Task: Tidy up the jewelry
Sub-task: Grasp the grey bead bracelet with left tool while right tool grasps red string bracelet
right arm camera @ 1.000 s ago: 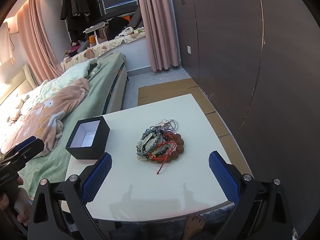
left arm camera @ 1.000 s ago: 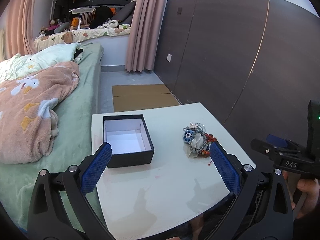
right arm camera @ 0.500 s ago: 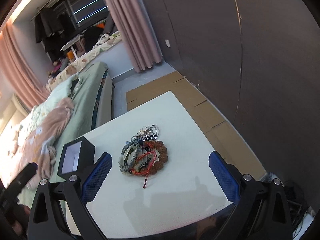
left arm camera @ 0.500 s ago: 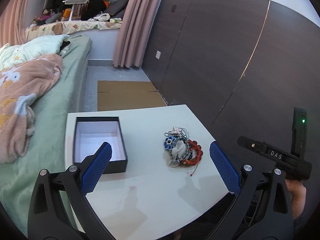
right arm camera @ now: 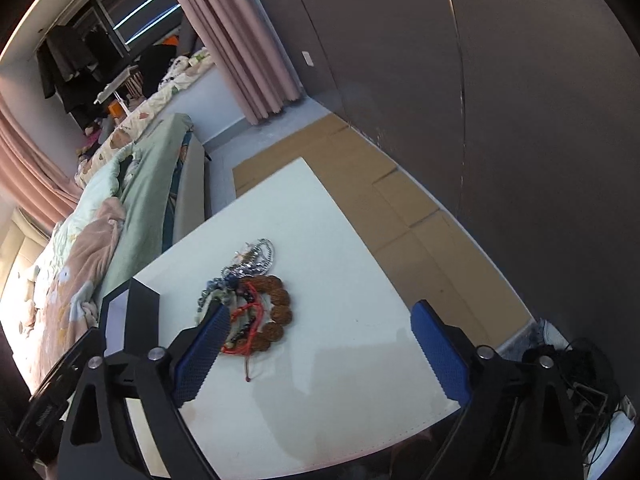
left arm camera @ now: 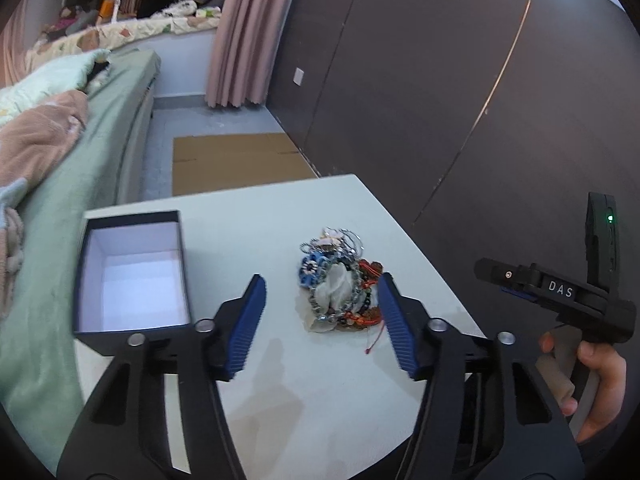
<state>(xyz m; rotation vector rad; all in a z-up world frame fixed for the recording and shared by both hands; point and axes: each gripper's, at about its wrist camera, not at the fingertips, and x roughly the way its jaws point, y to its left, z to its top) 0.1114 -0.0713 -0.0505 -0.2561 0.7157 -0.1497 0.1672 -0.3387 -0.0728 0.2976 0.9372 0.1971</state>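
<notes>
A tangled pile of jewelry (left arm camera: 338,286) lies on the white table (left arm camera: 280,380): blue and grey beads, silver chains, a red cord and brown beads. It also shows in the right wrist view (right arm camera: 250,304). An open black box with a white inside (left arm camera: 132,276) stands left of the pile; its edge shows in the right wrist view (right arm camera: 136,312). My left gripper (left arm camera: 320,320) is open and empty, its fingers on either side of the pile's near part, above the table. My right gripper (right arm camera: 320,344) is open and empty, hovering to the right of the pile.
A bed with green sheets and a pink blanket (left arm camera: 40,152) runs along the table's left side. A dark panelled wall (left arm camera: 440,80) stands to the right. Flat cardboard (left arm camera: 236,160) lies on the floor beyond the table. Cables (right arm camera: 580,380) lie at the lower right.
My left gripper has narrowed its opening and moved right and closer, so its fingers now bracket the jewelry pile. My right gripper has swung right and tilted, with the pile now by its left finger.
</notes>
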